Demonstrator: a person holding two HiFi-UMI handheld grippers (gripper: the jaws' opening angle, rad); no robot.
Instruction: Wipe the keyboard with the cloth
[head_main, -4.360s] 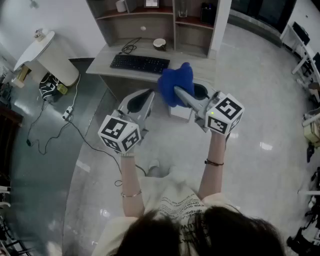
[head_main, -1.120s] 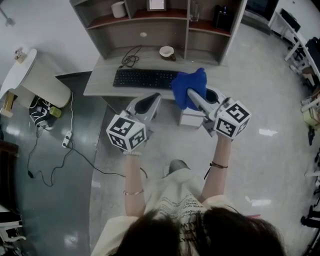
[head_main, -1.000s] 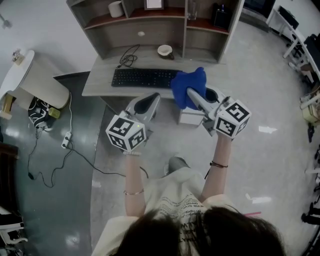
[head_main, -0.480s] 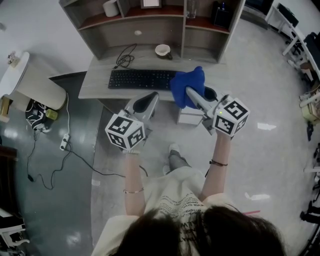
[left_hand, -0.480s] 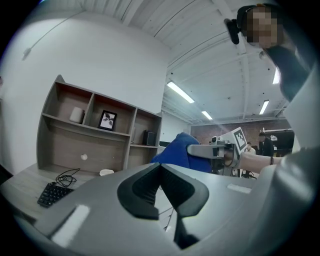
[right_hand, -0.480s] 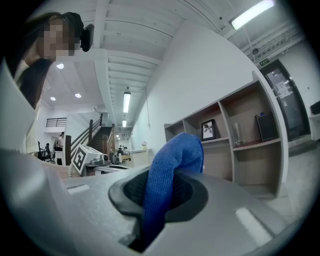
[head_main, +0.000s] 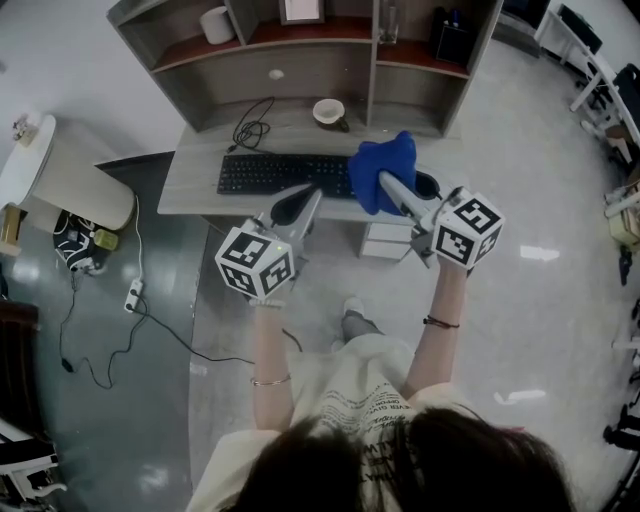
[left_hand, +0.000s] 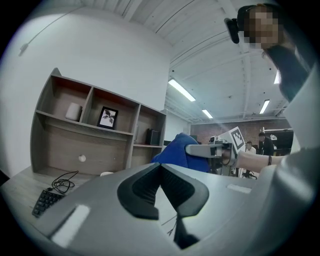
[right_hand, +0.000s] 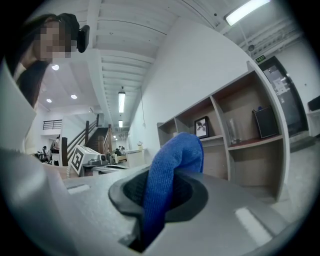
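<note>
A black keyboard (head_main: 277, 173) lies on the grey desk (head_main: 196, 170) ahead of me. My right gripper (head_main: 386, 184) is shut on a blue cloth (head_main: 385, 172), which hangs over the keyboard's right end; in the right gripper view the cloth (right_hand: 170, 172) stands up between the jaws. My left gripper (head_main: 306, 200) is shut with nothing in it, its tips at the desk's front edge just below the keyboard. From the left gripper view, the keyboard (left_hand: 45, 201) shows at the far left and the cloth (left_hand: 177, 152) ahead.
A small bowl (head_main: 328, 112) and a coiled black cable (head_main: 249, 126) lie behind the keyboard. A shelf unit (head_main: 300, 45) with a cup, framed picture and dark box rises at the desk's back. A white bin (head_main: 60, 170) and floor cables stand to the left.
The desk and keyboard have come nearer as I stepped forward. Both grippers now reach the desk's front edge, the cloth still held in the right one.
</note>
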